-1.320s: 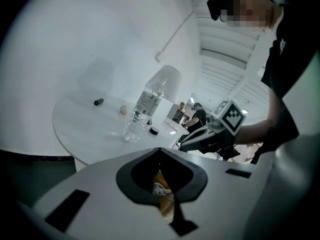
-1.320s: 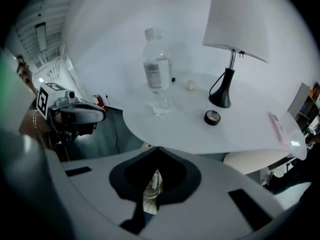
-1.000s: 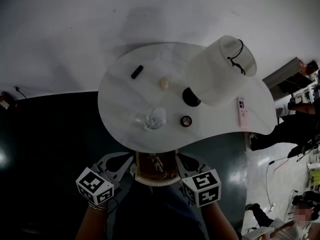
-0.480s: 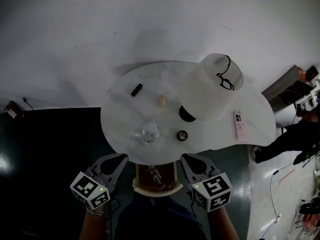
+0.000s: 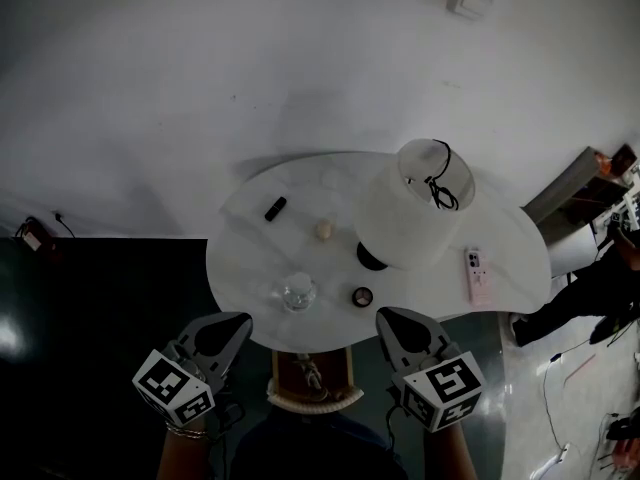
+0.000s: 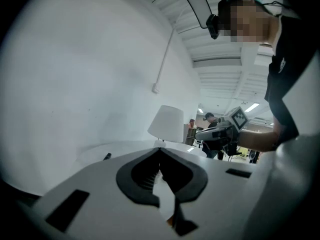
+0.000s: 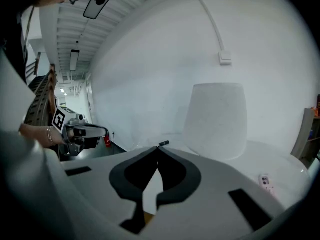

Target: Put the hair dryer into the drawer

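Observation:
A wooden drawer [image 5: 279, 370] stands open under the near edge of the white table [image 5: 250, 258]. A pale object with a cord [image 5: 312, 373] lies inside it, too small to make out. My left gripper [image 5: 240, 321] hovers left of the drawer, its jaws shut with nothing between them. My right gripper [image 5: 386, 315] hovers right of it, also shut and empty. In the left gripper view the closed tips of the left gripper [image 6: 160, 150] point at the table. The right gripper view shows the right gripper [image 7: 158, 149] closed too.
On the table stand a white lamp [image 5: 414, 206], a glass [image 5: 298, 292], a pink phone [image 5: 477, 274], a small black item [image 5: 274, 208] and a small round tin [image 5: 362, 296]. Dark floor [image 5: 90, 308] lies left of the table. A person [image 5: 600, 288] is at the far right.
Both grippers have risen and drawn apart from the drawer's sides. The head view has pulled back, so the table sits farther off.

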The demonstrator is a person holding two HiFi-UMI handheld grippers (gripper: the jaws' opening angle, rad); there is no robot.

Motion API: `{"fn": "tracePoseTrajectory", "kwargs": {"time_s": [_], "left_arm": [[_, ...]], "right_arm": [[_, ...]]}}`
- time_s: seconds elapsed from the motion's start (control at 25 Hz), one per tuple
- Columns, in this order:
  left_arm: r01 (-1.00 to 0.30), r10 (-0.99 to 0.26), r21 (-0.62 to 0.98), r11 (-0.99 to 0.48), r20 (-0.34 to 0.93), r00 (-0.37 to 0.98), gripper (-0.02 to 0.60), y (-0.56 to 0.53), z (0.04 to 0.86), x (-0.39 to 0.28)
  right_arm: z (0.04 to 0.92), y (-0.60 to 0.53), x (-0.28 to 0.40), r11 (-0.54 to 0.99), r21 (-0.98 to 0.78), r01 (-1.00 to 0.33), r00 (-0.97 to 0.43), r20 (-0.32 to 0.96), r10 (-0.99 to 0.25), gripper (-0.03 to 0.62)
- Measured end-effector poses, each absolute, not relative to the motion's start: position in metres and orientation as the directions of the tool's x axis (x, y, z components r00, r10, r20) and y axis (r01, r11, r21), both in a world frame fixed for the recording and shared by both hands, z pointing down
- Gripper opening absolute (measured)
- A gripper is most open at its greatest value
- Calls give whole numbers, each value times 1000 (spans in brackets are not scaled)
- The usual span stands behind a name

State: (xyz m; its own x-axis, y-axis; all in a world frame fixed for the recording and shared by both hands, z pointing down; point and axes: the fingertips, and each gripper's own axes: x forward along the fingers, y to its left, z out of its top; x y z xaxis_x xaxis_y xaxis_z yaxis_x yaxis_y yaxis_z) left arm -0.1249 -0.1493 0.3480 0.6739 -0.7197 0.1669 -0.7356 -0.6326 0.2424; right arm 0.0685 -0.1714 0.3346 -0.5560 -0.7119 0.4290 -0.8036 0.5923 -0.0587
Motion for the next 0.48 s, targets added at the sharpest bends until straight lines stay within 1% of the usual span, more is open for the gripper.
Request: {"fn": "tracePoseTrajectory", "kwargs": {"time_s": [0.48], "left_arm": [[-775, -774, 155, -613, 82, 628, 8, -173, 296, -131]], "right_arm": [[290, -199, 90, 598, 0, -801, -564, 331, -756, 17]]}}
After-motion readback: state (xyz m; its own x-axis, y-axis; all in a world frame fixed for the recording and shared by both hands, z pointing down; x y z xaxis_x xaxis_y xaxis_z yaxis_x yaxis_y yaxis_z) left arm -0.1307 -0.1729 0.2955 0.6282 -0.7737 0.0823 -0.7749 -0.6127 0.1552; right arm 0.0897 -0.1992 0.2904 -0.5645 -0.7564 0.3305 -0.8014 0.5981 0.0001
